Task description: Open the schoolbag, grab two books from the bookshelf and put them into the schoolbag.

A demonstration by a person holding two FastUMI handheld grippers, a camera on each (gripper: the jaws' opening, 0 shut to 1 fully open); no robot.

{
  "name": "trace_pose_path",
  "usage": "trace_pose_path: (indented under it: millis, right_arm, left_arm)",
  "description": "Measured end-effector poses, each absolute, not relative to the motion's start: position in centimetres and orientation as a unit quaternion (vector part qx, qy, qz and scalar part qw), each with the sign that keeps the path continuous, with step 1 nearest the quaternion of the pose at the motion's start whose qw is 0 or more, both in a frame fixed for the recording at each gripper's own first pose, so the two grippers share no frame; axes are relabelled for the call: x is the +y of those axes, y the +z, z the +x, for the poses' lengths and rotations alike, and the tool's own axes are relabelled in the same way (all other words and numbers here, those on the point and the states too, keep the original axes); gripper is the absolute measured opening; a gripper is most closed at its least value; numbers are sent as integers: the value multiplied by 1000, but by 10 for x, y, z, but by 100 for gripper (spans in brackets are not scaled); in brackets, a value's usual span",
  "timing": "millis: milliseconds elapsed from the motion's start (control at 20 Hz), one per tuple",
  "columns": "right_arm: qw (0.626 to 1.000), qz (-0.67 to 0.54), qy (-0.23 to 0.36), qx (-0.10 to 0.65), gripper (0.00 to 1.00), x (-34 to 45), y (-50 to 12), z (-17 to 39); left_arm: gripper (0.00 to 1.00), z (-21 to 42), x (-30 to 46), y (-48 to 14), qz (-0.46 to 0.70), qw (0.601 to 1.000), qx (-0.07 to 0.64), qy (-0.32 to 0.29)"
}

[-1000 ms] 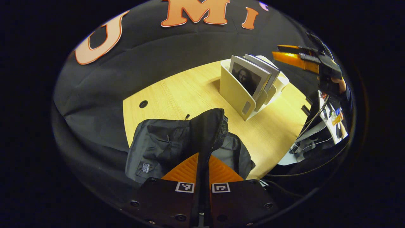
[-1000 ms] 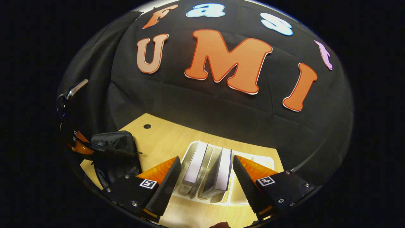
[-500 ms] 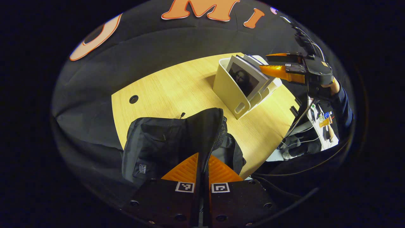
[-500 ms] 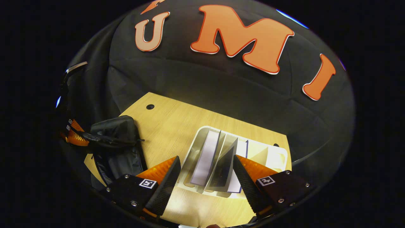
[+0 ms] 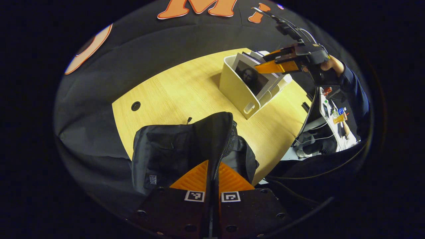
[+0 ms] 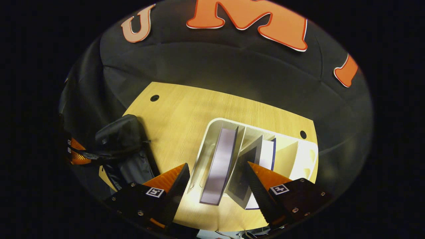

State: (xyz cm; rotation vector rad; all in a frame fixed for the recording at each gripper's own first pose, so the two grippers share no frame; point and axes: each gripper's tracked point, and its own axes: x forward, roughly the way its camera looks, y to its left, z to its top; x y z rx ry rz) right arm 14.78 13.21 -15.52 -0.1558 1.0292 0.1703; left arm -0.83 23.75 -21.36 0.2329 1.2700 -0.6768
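Left gripper view: left tongs point(image 5: 212, 172) clamped on schoolbag point(image 5: 186, 146) flap; right tongs point(image 6: 215, 181) wide over bookshelf point(image 6: 212, 132); no legible writing.

Schoolbag point(image 5: 179, 149) interior hidden behind raised flap, lower centre, left gripper view. Second book point(image 6: 264, 157) partly covered by first book point(image 6: 220, 162) and right finger point(image 6: 262, 189), right gripper view. Clutter at right edge, left gripper view, too small to identify.

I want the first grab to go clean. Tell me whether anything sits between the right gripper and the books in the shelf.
Nothing visible does. The right gripper hangs open above the white bookshelf, its fingers straddling the nearest book, with only air between. A second book stands one slot over, beside the far finger, apart from the first.
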Motion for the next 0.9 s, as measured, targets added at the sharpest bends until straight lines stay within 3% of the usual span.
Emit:
trace_pose_path:
  millis: [300,450,500,550,650,750,800,900]
  right_arm:
    - [823,-63,72,559,95,134,-182,151]
    - [805,-67,67,586,84,137,-191,149]
    - [803,-67,62,589,90,137,-195,150]
    - [799,-68,56,595,76,137,-198,150]
    - [791,-65,42,607,64,135,-204,149]
    - [786,-51,29,615,40,135,-206,145]
    - [786,-45,24,617,44,136,-203,144]
    - [786,-29,15,618,39,136,-199,137]
  left_arm:
    - [5,-8,239,-215,116,740,582,-316]
    - [5,-8,238,-215,119,737,583,-321]
    - [5,-8,238,-215,119,737,582,-322]
    - [5,-9,237,-217,119,737,582,-323]
    - [5,-9,238,-216,119,737,582,-323]
    - [5,-8,238,-216,118,737,581,-325]
    - [5,-7,237,-216,117,737,580,-326]
    - [5,-9,238,-217,115,737,579,-329]
